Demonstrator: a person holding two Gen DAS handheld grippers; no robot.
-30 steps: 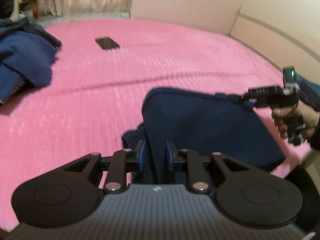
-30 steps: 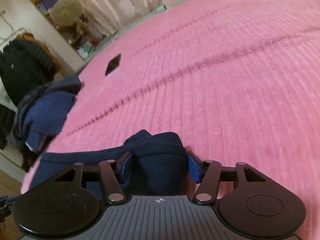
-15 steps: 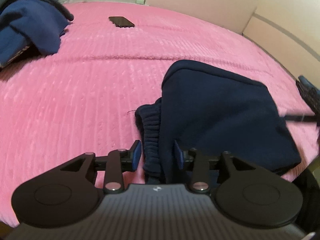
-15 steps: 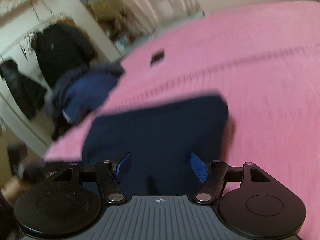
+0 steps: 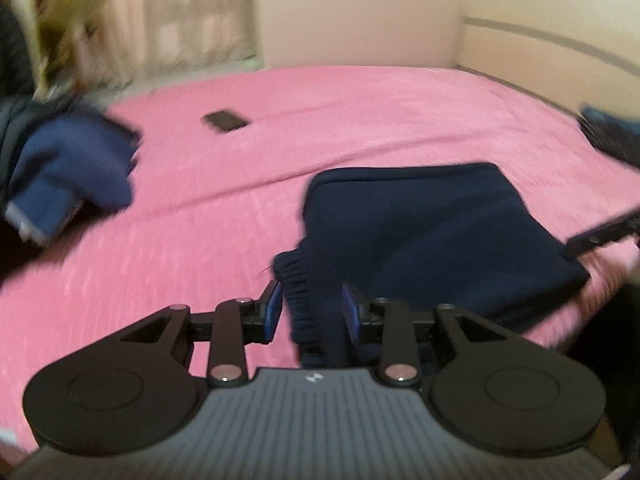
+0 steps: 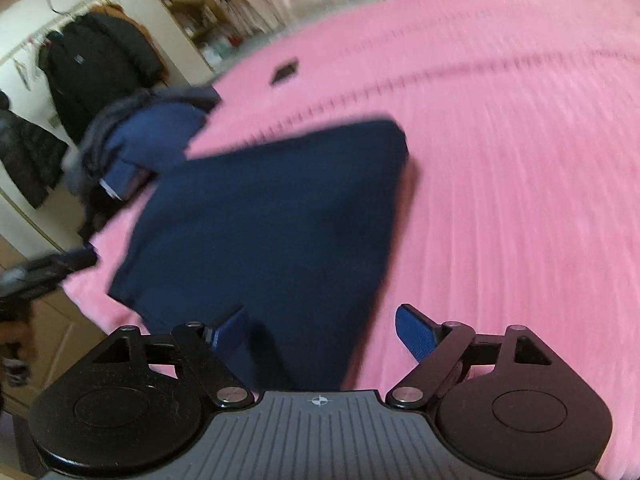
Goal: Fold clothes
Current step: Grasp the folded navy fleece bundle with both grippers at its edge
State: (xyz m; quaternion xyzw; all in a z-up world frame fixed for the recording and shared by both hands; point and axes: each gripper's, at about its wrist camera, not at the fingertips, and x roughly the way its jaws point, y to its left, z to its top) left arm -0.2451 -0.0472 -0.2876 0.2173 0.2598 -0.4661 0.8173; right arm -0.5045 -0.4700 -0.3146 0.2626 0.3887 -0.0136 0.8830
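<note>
A folded dark navy garment (image 5: 432, 236) lies on the pink bedspread (image 5: 240, 184) near the bed's front edge; it also shows in the right wrist view (image 6: 272, 224). My left gripper (image 5: 310, 312) has its jaws partly apart around the garment's ribbed edge (image 5: 294, 280), with a gap on the left side. My right gripper (image 6: 324, 328) is open and empty above the garment's near corner. The right gripper's tip (image 5: 604, 232) shows at the right of the left wrist view.
A pile of blue and dark clothes (image 5: 68, 168) lies at the bed's left side, also in the right wrist view (image 6: 148, 140). A black phone (image 5: 225, 121) lies farther back. Coats hang on a rack (image 6: 88, 68). A headboard (image 5: 552, 56) is at right.
My right gripper has let go of the garment and pulled back, jaws opened wider. My left gripper's jaws have opened slightly around the ribbed edge. Both cameras tilted upward.
</note>
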